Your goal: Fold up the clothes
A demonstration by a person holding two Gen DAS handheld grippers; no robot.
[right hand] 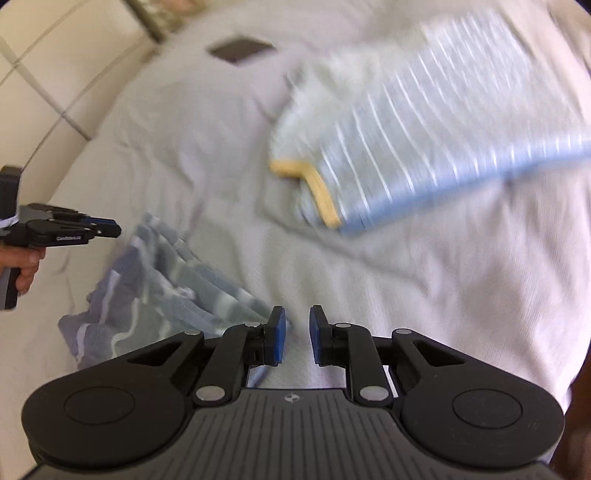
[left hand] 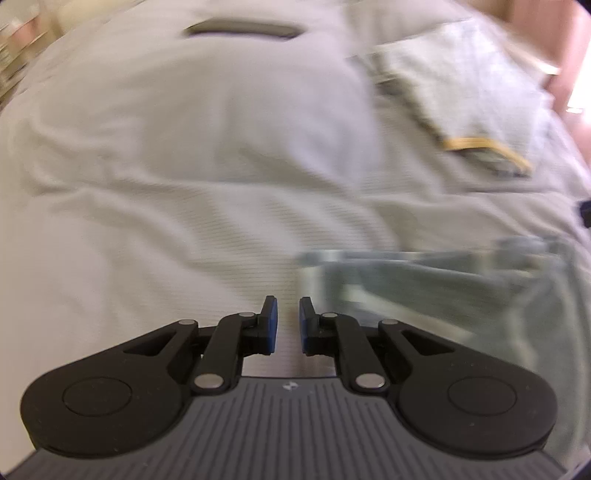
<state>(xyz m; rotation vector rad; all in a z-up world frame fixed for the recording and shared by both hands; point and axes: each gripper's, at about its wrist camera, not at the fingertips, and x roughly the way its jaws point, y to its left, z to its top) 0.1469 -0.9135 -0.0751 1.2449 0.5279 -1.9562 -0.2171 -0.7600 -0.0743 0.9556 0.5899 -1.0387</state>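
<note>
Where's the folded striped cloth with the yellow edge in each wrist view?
Left wrist: folded striped cloth at upper right, blurred, on the white sheet.
Right wrist: upper right of centre, yellow edge toward the camera.
Shared landmark: dark flat object near the top.

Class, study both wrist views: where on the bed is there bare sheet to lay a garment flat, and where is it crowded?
Bare white sheet lies between the dark flat object near the far edge, the folded striped stack and the crumpled blue-grey garment. The left wrist view shows more bare sheet ahead of the left gripper. It is crowded beside the right gripper, where that garment lies.
</note>
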